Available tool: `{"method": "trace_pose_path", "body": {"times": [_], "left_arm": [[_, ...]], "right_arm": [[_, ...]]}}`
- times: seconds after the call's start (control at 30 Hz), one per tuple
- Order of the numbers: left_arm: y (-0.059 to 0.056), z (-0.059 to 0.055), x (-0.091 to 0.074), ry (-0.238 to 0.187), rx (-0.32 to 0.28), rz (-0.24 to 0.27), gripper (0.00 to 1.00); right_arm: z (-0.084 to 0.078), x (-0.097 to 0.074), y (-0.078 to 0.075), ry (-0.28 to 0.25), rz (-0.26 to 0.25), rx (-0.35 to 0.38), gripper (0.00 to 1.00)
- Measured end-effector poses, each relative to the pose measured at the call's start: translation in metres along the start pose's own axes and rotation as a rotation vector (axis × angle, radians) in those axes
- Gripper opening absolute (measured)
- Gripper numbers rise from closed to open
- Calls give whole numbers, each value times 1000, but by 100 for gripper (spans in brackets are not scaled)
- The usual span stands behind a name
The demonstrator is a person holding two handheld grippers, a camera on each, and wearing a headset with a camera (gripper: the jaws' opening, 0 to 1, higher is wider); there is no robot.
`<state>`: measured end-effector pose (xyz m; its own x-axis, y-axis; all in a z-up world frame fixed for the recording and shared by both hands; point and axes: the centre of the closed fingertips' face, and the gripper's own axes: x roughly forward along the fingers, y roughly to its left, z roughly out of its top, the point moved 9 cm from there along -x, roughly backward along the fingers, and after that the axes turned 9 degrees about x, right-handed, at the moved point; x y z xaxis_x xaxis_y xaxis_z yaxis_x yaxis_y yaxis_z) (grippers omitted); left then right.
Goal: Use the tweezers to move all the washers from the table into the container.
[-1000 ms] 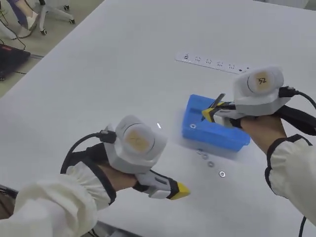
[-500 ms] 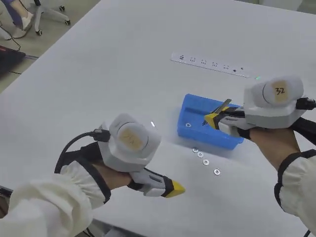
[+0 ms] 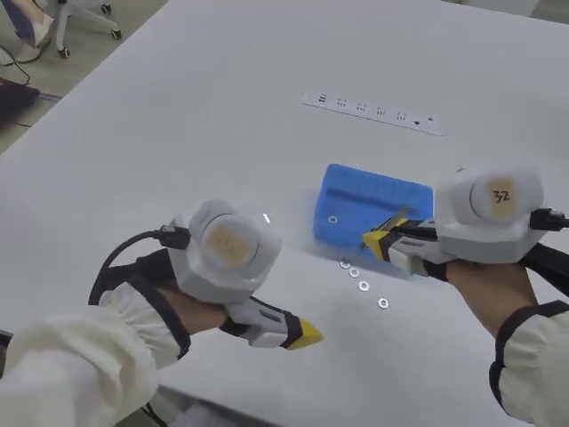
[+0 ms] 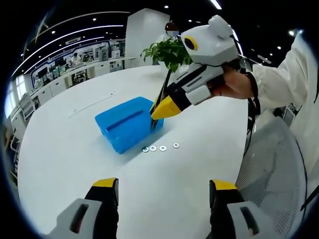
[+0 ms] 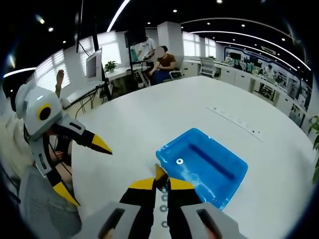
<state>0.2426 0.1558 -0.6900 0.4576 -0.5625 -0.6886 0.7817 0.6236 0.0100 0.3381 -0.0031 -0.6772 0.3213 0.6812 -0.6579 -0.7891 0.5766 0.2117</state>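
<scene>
A blue container (image 3: 378, 197) sits mid-table with one washer (image 3: 332, 220) inside. Several washers (image 3: 364, 286) lie in a short row on the white table just in front of it. My right gripper (image 3: 375, 242) is shut on thin dark tweezers (image 4: 160, 98), hovering at the container's near edge above that row. In the right gripper view the tweezers (image 5: 159, 174) poke out between the shut jaws, with the container (image 5: 214, 172) ahead and washers (image 5: 163, 198) below. My left gripper (image 3: 307, 335) hangs near the table's front edge; in its own view the left gripper (image 4: 163, 185) is open with nothing in it.
A white power strip (image 3: 373, 112) lies beyond the container. The table edge (image 3: 53, 89) runs along the left, with chairs and floor past it. In the right gripper view people sit at desks (image 5: 159, 62) far behind.
My right gripper with the tweezers has drawn back from over the container to its near edge, closer to the washer row. The left gripper has barely moved; the head camera has shifted.
</scene>
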Motion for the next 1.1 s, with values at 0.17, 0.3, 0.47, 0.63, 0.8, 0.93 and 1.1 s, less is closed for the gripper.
{"method": "trace_pose_path", "body": {"times": [0.17, 0.3, 0.47, 0.63, 0.8, 0.93, 1.1], "left_arm": [[-1, 0, 3, 1, 2, -5, 75], [-2, -2, 5, 9, 3, -10, 75], [-2, -5, 5, 9, -12, -11, 75], [-1, -9, 5, 17, -21, -9, 75], [1, -12, 6, 22, -34, -6, 75], [0, -12, 7, 25, -34, -7, 75], [0, -11, 7, 24, -36, -8, 75]], "right_arm": [[-10, 7, -3, 31, -9, -6, 4], [-17, 14, -6, 55, 2, 9, 4], [-15, 23, -5, 50, 21, 21, 5], [-15, 35, -7, 63, 27, 12, 5], [-15, 40, -9, 72, 31, 9, 5], [-17, 42, -11, 81, 29, 1, 5], [-20, 45, -11, 94, 26, -9, 5]]}}
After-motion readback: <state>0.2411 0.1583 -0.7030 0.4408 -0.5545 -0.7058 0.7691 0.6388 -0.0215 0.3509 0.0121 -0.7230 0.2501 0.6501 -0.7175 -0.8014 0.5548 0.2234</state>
